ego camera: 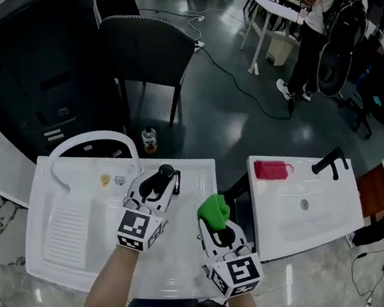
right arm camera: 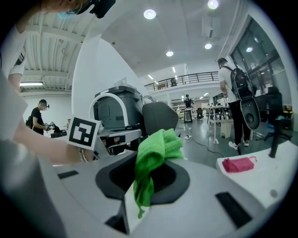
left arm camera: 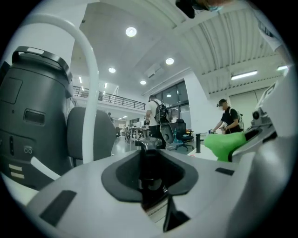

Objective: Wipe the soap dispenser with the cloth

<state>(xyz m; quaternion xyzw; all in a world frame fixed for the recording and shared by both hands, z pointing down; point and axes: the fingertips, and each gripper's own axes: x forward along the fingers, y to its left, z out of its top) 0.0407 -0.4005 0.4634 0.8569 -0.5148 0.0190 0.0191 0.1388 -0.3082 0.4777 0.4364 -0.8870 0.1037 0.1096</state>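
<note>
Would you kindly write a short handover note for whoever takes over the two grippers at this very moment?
Left gripper: shut on the black pump-top soap dispenser, held over the white moulded sink.
Right gripper: shut on the bunched green cloth, beside the dispenser and apart from it.
Done: both things are in the grippers.
Left: bring the cloth to the dispenser and wipe it; no contact between them yet.

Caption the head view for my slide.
Left gripper holds a black soap dispenser over a white sink; right gripper holds a green cloth.
</note>
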